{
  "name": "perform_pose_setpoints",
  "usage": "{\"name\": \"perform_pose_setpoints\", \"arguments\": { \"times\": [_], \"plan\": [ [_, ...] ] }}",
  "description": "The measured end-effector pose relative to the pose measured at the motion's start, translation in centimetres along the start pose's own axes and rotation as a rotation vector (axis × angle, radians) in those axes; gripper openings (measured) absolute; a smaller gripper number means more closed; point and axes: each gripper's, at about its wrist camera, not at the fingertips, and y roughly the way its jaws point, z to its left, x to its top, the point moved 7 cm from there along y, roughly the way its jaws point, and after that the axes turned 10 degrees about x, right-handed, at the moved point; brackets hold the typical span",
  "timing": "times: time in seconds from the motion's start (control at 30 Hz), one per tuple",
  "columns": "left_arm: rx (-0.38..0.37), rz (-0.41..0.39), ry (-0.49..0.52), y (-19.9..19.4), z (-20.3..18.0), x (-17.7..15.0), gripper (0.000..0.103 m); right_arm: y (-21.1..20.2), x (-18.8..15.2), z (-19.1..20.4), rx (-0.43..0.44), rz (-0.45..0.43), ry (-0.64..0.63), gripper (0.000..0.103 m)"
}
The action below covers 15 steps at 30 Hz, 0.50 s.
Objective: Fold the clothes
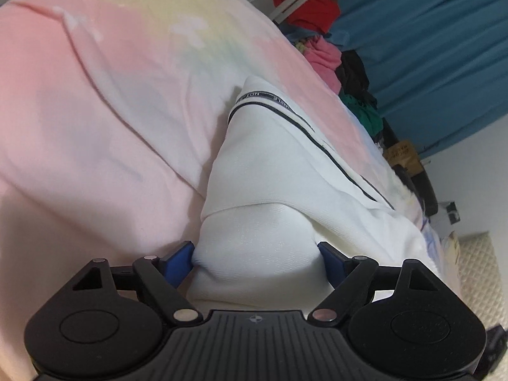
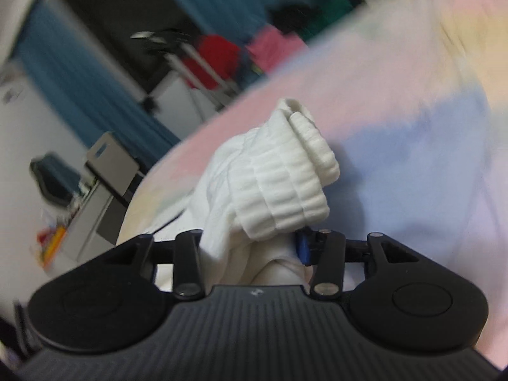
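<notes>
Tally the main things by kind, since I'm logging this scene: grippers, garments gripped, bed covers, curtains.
Grippers: 2 (left gripper, right gripper)
White garment: 1
Pastel bed cover: 1
Blue curtain: 1
Total: 5

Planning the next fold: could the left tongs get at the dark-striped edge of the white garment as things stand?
Probably not at once: the left tongs are already shut on a bunch of the white garment. The striped edge lies bare on the pastel bedcover ahead, so releasing first would free the way.
</notes>
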Motion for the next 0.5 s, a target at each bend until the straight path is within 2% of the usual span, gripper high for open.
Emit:
{"name": "perform_pose_setpoints", "arguments": {
  "times": [0.07,0.13,0.2,0.3,0.33,0.4,0.47,0.5],
  "plan": [
    [0.008,-0.006,0.019,0.1,-0.2,-0.1,0.083,0.0,-0.2,-0.8,0.013,0.007,0.045,0.051],
    [0.008,-0.005,0.017,0.1,0.0,-0.2,0.083,0.4,-0.5,-0.3,0.010,0.013,0.008,0.057],
    [-0.001,0.002,0.008,0.2,0.2,-0.2,0.083,0.7,-0.9,0.1,0.006,0.018,-0.029,0.070],
    [-0.013,0.017,0.003,0.6,0.3,-0.4,0.083,1.2,-1.3,0.8,0.001,0.025,-0.085,0.079],
    [-0.014,0.013,0.005,0.6,0.3,-0.3,0.082,1.3,-1.5,1.0,0.000,0.028,-0.104,0.079],
    [-0.016,0.006,0.007,0.7,0.4,-0.2,0.081,1.7,-1.8,1.5,-0.004,0.033,-0.141,0.071],
    [-0.017,0.005,-0.006,0.8,0.8,-0.2,0.079,2.0,-2.1,1.9,-0.007,0.038,-0.178,0.070],
    [-0.020,0.006,-0.020,0.7,1.1,-0.1,0.078,1.7,-2.4,3.0,-0.005,0.020,-0.238,0.070]
  ]
}}
